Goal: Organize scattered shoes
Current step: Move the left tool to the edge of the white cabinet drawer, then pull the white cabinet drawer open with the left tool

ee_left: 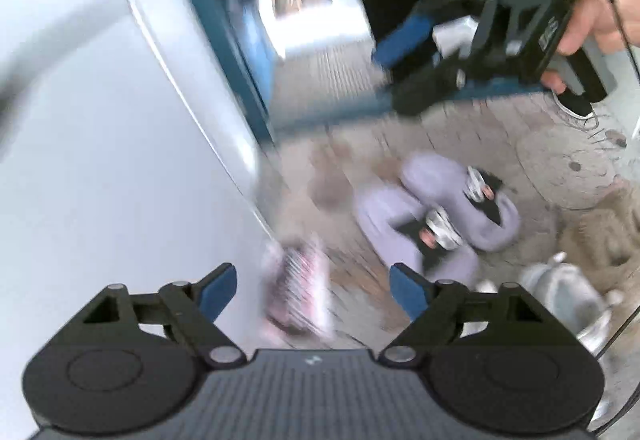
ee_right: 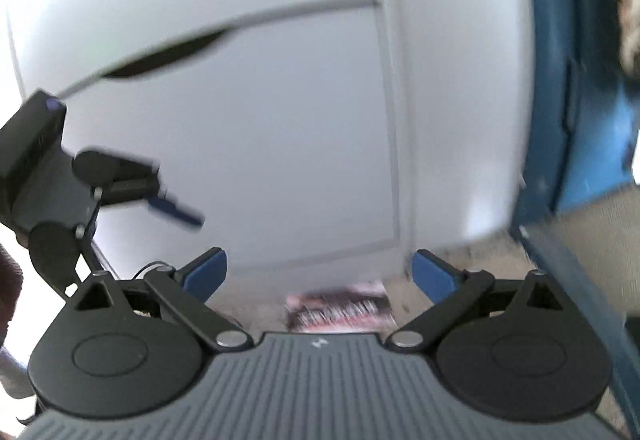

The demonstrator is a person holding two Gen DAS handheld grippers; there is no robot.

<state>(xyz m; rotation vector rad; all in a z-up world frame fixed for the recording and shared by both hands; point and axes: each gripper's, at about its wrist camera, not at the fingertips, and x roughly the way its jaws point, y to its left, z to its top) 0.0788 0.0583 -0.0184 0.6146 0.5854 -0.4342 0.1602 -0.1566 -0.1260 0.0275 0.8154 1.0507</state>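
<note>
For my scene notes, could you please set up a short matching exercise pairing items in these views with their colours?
Things:
1. slippers
2. cabinet door
3. door frame
4. patterned shoe

Colours:
a. blue
b. pink, black and white
c. lilac
d. pale grey

Pairs: 1-c, 2-d, 3-a, 4-b

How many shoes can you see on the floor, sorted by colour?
Lilac slippers: 2
Pink striped shoe, blurred: 1
Grey-white shoe, blurred: 1
Total: 4
</note>
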